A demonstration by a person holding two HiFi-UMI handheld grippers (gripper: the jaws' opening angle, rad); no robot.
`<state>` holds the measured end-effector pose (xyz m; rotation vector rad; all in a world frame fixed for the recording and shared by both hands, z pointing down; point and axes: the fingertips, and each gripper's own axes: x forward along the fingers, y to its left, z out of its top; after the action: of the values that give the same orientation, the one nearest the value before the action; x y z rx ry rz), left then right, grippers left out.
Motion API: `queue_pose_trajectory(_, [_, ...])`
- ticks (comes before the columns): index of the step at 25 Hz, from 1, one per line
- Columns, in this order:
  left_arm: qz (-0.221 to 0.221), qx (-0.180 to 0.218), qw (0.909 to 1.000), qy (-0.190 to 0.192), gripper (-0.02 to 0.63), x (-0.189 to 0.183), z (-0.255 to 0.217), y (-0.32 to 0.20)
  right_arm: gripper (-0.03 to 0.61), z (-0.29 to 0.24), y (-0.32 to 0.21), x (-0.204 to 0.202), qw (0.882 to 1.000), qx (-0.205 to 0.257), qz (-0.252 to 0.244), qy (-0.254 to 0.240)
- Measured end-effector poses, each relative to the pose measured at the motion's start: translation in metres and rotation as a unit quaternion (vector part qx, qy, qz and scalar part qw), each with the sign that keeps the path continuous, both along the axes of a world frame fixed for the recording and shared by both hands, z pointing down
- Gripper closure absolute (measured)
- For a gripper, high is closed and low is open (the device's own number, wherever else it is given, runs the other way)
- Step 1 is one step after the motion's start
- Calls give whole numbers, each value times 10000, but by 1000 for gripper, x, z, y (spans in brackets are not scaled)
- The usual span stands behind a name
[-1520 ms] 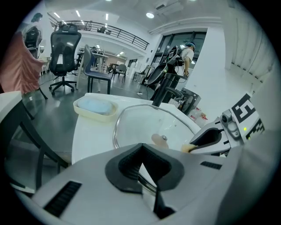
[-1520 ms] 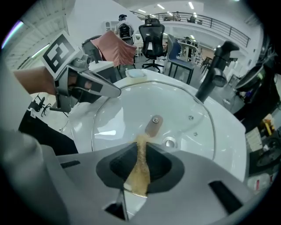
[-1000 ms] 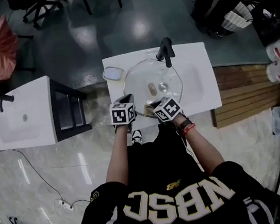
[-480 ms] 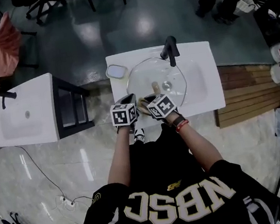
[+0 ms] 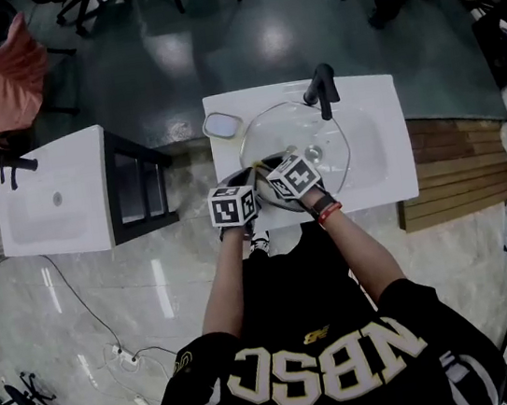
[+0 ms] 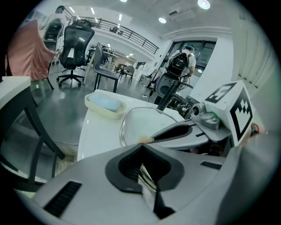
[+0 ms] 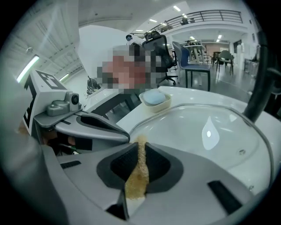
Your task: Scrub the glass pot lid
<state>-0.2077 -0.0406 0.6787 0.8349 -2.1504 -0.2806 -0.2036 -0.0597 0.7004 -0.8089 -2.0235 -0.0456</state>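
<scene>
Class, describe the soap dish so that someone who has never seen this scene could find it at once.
Find the white sink in front of the person, the one under the big round glass lid. At its far left corner, left of the black tap, sits the soap dish: a small cream tray with a pale blue bar, unlike the clear lid and black tap beside it.

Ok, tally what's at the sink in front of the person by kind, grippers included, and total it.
grippers: 2, left gripper and right gripper
glass pot lid: 1
sponge: 1
soap dish: 1
blue block in the dish: 1
faucet: 1
sink: 1
total: 8
</scene>
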Motion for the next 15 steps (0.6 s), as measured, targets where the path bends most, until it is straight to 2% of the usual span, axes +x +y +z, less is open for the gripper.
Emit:
queue_pose_trajectory(9, [-69,-14,10000,-16,601,-1,1,3,525,0,-1,-12,9997,-2,173,-148])
queue_pose_trajectory(12, [52,-81,9999,-62,601,1,0,2,529,-2,-15,-32,9961,257,692,-482])
queue_pose_trajectory(15, [120,-109,9998,-86,601,3,0,0,529,7,-21,-52,9936,199,936,-604])
